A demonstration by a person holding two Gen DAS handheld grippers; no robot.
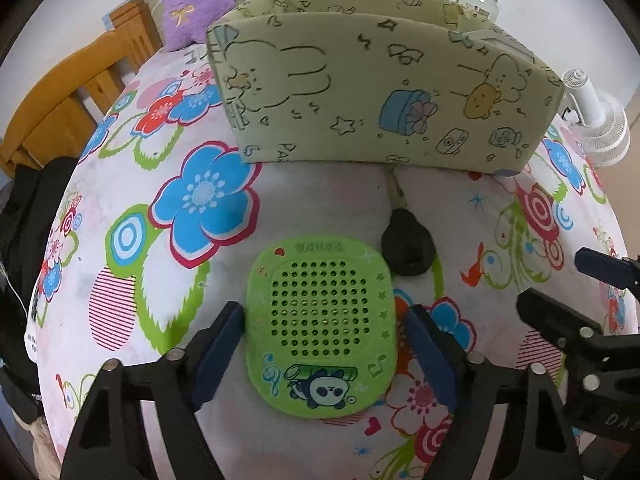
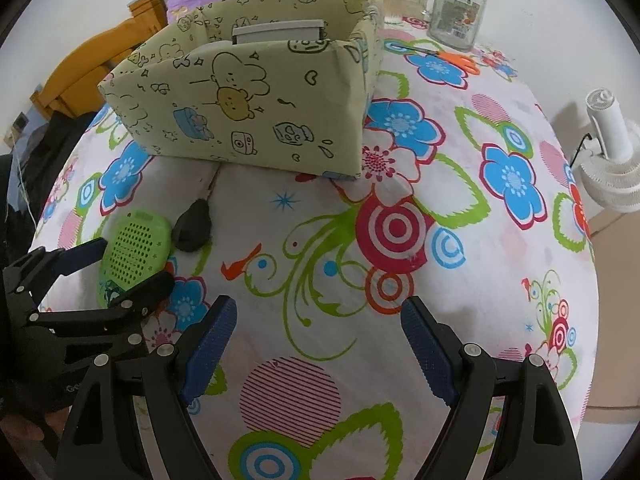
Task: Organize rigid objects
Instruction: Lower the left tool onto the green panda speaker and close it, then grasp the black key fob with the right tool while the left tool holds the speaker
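Flat on floral cloth, perforated green square case (image 1: 320,326) pinched by left gripper (image 1: 320,344) (blue ribbed pads); right gripper (image 2: 320,356) spread, empty

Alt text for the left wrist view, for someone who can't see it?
The left hand-held gripper straddles a green panda speaker lying flat on a floral tablecloth, one blue pad at each side. A black key fob lies just beyond it, before a patterned box.

Little legible. On the front wall of the patterned box (image 1: 360,92), near its lower left corner, the letters "PA", the rest cut off. On the black frame of the right gripper (image 1: 568,276), at the picture's right edge, the letters "DA". Raised lettering along the top edge of the green speaker (image 1: 320,320), too blurred to read. Label on the glass jar (image 2: 458,12) likewise unreadable.
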